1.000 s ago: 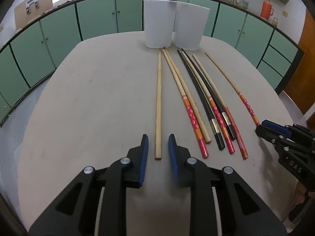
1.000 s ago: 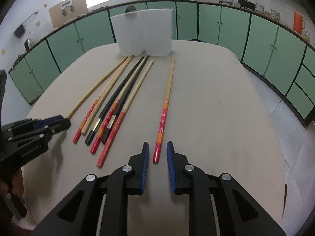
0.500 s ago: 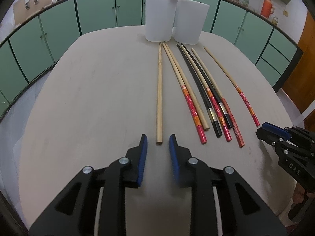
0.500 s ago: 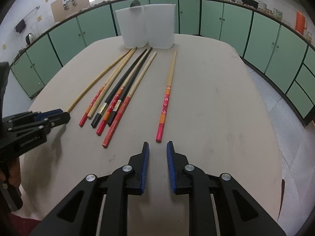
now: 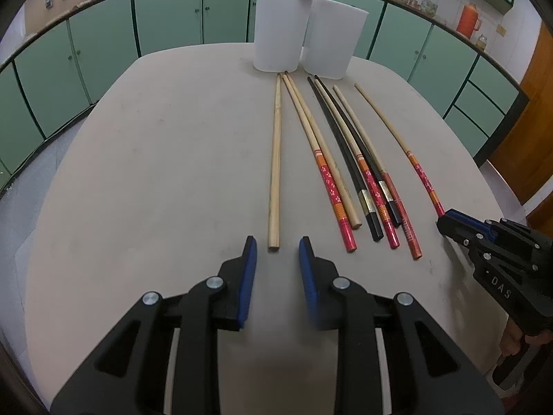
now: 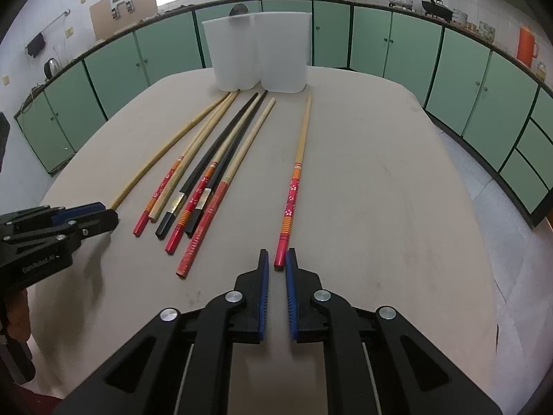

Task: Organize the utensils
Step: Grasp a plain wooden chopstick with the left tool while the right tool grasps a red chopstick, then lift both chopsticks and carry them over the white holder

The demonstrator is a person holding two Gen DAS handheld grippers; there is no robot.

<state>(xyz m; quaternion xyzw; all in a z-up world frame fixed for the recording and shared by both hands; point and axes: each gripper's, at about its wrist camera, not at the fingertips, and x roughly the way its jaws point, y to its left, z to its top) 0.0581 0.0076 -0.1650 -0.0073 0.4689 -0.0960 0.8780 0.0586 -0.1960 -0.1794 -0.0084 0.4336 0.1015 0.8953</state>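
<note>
Several chopsticks lie side by side on a beige table (image 5: 155, 173). A plain wooden chopstick (image 5: 275, 162) lies leftmost; my left gripper (image 5: 274, 245) is open, its tips either side of the chopstick's near end. A red-handled chopstick (image 6: 297, 180) lies apart on the right; my right gripper (image 6: 275, 259) is open with a narrow gap, the chopstick's red end just entering it. A bundle of black, red and wooden chopsticks (image 5: 359, 173) lies between; it also shows in the right wrist view (image 6: 211, 173). Two white containers (image 5: 304, 48) stand at the far end.
Green cabinets (image 5: 166, 17) ring the table. A spoon tip (image 6: 238, 9) shows above the containers' rim. The right gripper shows at the right edge of the left wrist view (image 5: 459, 228); the left gripper shows at the left edge of the right wrist view (image 6: 86, 218).
Both grippers drew back, then came forward again to the near ends of their chopsticks. The right gripper's jaws have narrowed. The chopsticks have not moved.
</note>
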